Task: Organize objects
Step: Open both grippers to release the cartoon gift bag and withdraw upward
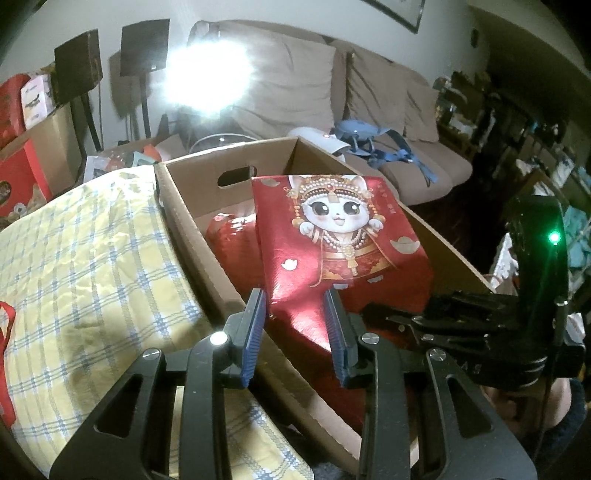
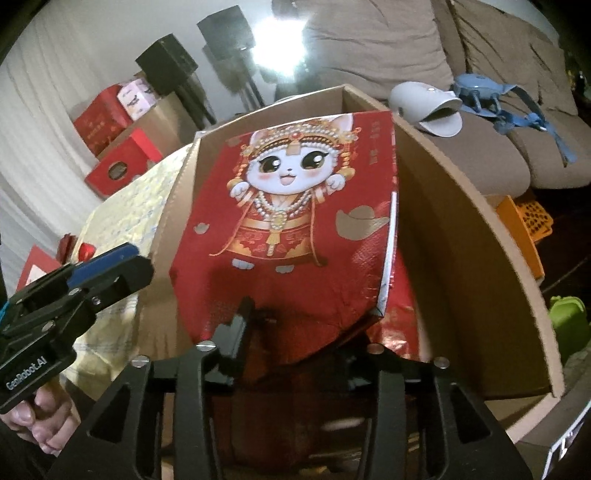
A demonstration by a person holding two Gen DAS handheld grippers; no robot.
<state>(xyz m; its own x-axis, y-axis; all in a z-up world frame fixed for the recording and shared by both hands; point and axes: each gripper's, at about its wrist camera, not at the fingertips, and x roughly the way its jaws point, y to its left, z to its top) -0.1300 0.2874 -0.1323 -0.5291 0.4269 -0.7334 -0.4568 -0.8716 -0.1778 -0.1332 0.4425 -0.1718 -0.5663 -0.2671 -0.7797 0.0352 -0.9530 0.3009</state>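
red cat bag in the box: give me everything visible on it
The red bag looks like glossy foil or laminated material, printed with a white cartoon cat in a gold and pearl headdress and red robe, plus pale ingot shapes. It lies flat and tilted, face up, in the cardboard box, resting on other shiny red packaging. Its near edge lies between the left gripper fingers; contact is unclear.

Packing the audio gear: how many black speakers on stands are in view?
2. The left speaker and the right speaker stand side by side against the wall, beyond the cardboard box. More may hide behind the lamp glare.
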